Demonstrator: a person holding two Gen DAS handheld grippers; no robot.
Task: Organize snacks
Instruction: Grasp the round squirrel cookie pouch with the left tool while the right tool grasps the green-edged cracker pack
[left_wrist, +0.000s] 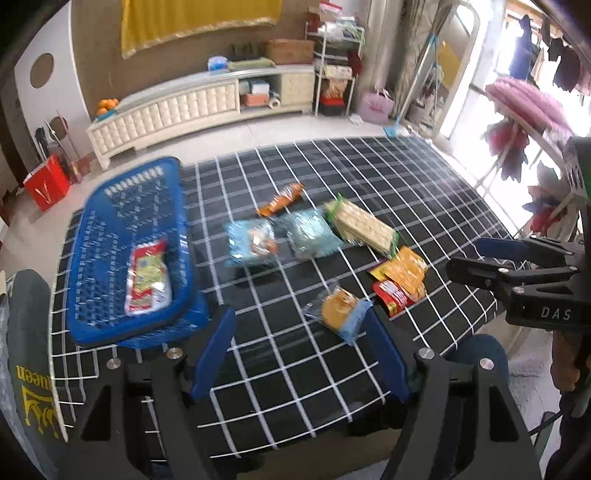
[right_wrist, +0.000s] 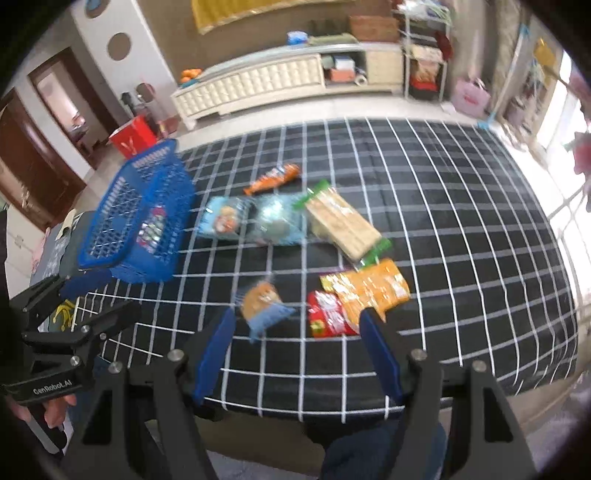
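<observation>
the blue basket (left_wrist: 110, 236) stands at the left end of the table, its long axis running from the near edge away toward the far side. inside it lies one red and yellow packet (left_wrist: 149, 277), lengthways along the basket, at the near end. the other snacks lie loose on the cloth to the right of the basket: an orange packet (left_wrist: 280, 199) farthest back, slanting up to the right; two pale blue bags (left_wrist: 251, 242) side by side just in front of it; a long cracker pack (left_wrist: 360, 225) touching the right-hand bag, its long axis slanting down to the right; an orange bag (left_wrist: 406, 269) overlapping a small red packet (left_wrist: 393, 295); and nearest us a small cake in a clear wrapper (left_wrist: 338, 308), tilted.

the table (left_wrist: 424, 192) wears a black cloth with a white grid. behind it we see a pale floor, a long cream cabinet (left_wrist: 177, 110) against the wall, a yellow hanging (left_wrist: 199, 18) above it, a red bag (left_wrist: 48, 186) on the floor to the left, and bright windows on the right.

our left gripper (left_wrist: 301, 354) hangs over the near edge, fingers spread wide, holding nothing, the wrapped cake just ahead between the tips. our right gripper (right_wrist: 297, 350) is likewise spread and bare over the near edge; the blur makes it hard to say, but its right finger seems close to the red packet without touching.
</observation>
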